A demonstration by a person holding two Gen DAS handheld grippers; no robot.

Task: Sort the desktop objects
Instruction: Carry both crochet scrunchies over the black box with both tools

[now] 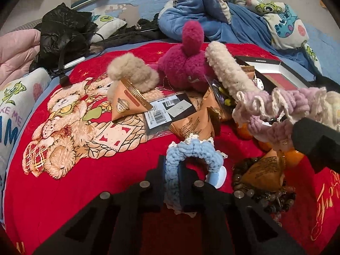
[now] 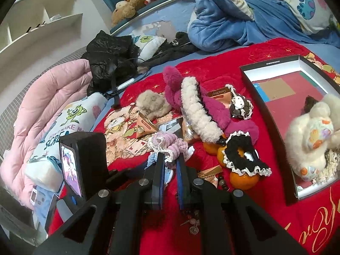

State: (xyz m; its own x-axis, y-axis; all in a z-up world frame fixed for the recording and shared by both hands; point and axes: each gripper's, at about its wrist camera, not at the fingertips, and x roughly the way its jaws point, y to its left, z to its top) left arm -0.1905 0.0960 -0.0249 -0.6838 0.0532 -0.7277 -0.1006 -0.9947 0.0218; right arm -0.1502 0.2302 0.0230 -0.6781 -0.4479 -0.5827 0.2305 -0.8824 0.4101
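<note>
My left gripper (image 1: 172, 170) is shut on a blue crocheted scrunchie (image 1: 191, 155), just above the red bear-print blanket (image 1: 74, 170). My right gripper (image 2: 171, 157) is shut on a purple scrunchie with a cream frill (image 2: 167, 146). In the left wrist view that purple scrunchie (image 1: 276, 106) hangs stretched out at the right. A black box lid with a white inside (image 2: 250, 72) lies at the right and holds a white plush toy (image 2: 310, 136).
A pile sits mid-blanket: a magenta plush (image 1: 182, 63), a beige fur piece (image 1: 129, 72), a cream fluffy clip (image 2: 197, 114), triangular orange packets (image 1: 127, 102), oranges (image 2: 242, 178), a black frilled scrunchie (image 2: 244, 155) and a bead bracelet (image 1: 265, 193). Bedding and a black jacket (image 2: 110, 59) lie beyond.
</note>
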